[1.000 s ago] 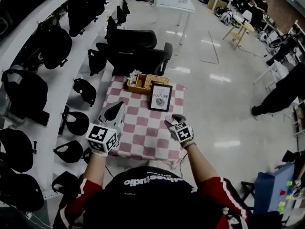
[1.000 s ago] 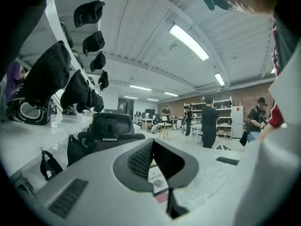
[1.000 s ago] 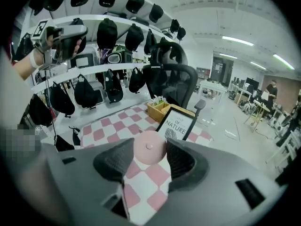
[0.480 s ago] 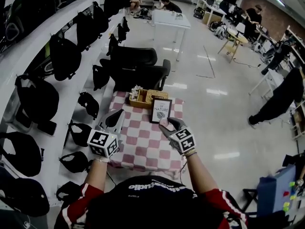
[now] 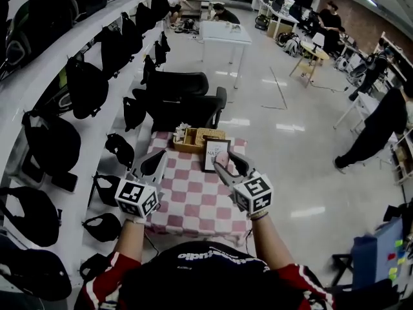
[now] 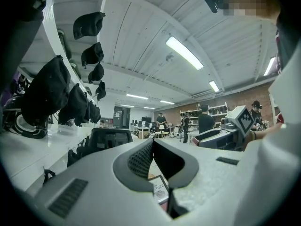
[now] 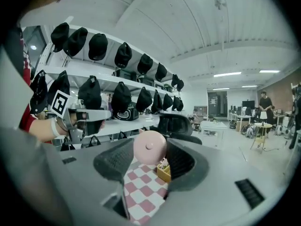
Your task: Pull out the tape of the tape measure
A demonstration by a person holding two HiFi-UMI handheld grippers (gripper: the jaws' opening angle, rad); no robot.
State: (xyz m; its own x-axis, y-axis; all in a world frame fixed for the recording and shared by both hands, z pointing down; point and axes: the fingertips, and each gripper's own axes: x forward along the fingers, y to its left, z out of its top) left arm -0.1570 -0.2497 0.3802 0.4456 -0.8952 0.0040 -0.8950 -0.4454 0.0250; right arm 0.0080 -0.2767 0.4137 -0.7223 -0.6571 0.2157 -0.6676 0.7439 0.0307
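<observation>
A small round pink tape measure (image 7: 149,147) sits between the pads of my right gripper (image 7: 149,150), which is shut on it and held up above the checkered table (image 5: 193,202). From the head view the tape measure (image 5: 221,158) shows as a pink spot at the tips of the right gripper (image 5: 223,163), in front of a framed print (image 5: 210,148). No tape shows out of the case. My left gripper (image 5: 157,157) hovers to the left at about the same height. Its tips meet in the left gripper view (image 6: 152,141), shut with nothing between them.
A wicker basket (image 5: 193,137) stands at the table's far edge beside the framed print. Two black office chairs (image 5: 184,99) stand behind the table. Shelves of black bags (image 5: 77,82) run along the left. People stand far off at the right (image 5: 377,131).
My right gripper has risen well above the table with the pink tape measure and moved away from me towards the framed print. My left gripper has risen a little.
</observation>
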